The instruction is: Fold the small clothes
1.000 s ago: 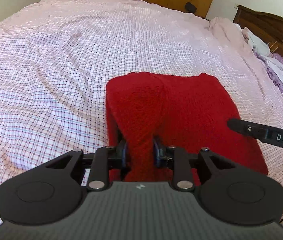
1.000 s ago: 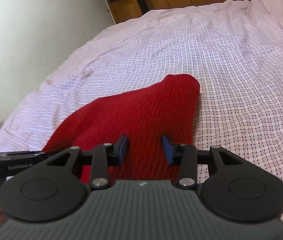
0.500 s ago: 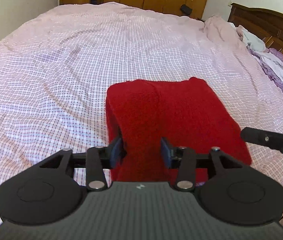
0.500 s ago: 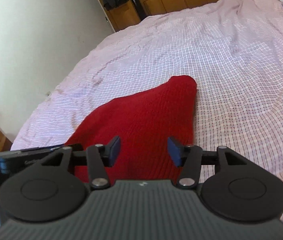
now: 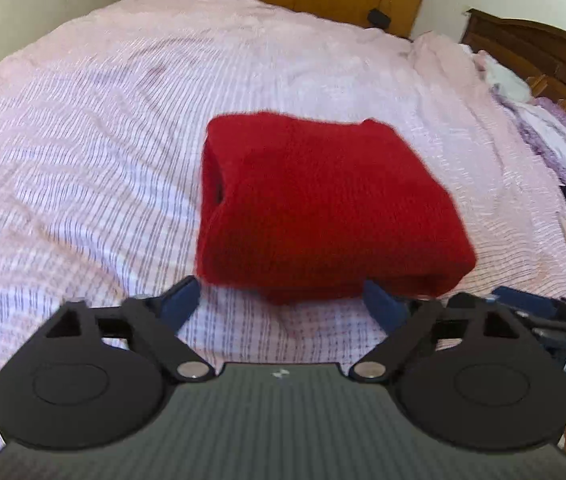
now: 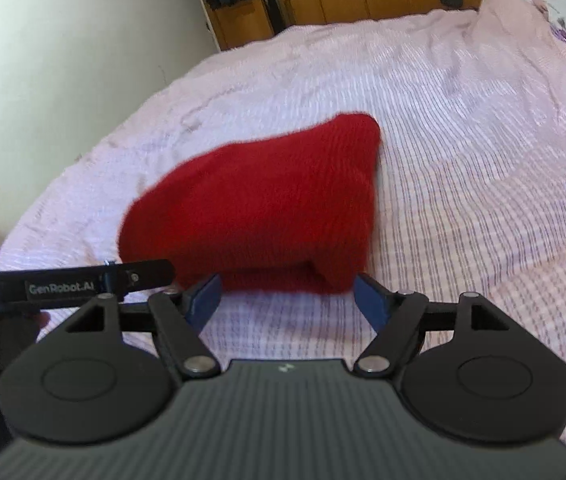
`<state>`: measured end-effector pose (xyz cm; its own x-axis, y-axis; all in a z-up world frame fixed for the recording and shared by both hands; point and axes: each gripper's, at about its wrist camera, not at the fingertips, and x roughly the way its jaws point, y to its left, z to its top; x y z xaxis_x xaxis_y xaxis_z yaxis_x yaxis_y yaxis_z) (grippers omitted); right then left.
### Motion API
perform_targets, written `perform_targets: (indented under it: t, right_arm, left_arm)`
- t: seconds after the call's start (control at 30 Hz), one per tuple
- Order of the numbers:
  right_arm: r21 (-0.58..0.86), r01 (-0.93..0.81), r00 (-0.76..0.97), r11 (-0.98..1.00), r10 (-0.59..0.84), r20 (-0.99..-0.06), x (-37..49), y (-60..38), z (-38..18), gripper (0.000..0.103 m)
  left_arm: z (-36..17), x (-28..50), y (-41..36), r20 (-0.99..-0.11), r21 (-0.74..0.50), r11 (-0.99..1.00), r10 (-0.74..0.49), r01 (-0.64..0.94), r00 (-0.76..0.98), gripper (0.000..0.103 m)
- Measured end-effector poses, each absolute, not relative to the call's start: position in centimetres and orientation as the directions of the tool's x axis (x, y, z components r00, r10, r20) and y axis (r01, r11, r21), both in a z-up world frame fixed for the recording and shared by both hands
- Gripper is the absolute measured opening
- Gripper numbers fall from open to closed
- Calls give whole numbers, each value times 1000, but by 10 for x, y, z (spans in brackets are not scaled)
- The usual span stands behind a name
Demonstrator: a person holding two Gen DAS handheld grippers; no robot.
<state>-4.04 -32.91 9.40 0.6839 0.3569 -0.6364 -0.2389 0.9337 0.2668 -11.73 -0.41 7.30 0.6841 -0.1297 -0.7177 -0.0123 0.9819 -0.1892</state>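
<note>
Checked pink bedspread (image 5: 83, 200) bearing the folded red sweater (image 5: 323, 208) just ahead of the left gripper (image 5: 281, 304) and right gripper (image 6: 285, 298), jaws just opened, empty; loose knit layers may spring apart.

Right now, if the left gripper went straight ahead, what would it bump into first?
Probably the folded red sweater, lying on the bed just past the open left gripper. Depth is hard to judge.

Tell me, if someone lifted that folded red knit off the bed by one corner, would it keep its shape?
Probably not. The red knit looks soft and thick, folded in loose layers with a gap at one side, so it would likely flop open. It seems light for its bulk. On the checked bedsheet a push would more likely bunch it than slide it.
</note>
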Motion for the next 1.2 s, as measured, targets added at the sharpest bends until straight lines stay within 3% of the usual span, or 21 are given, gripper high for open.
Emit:
perform_targets:
  t: [0.5,1.2]
  right_arm:
    - [255,-153,676,955,289,-678,-40,-336,59,76]
    - [264,-143,660,954,291,-692,-39,-334,51,76]
  left_arm:
    - [45,-113,-17,-801,-101,994,-53,-47,596,98]
    - [36,-108,-24,-808,-43,998,-2,-55,589,98]
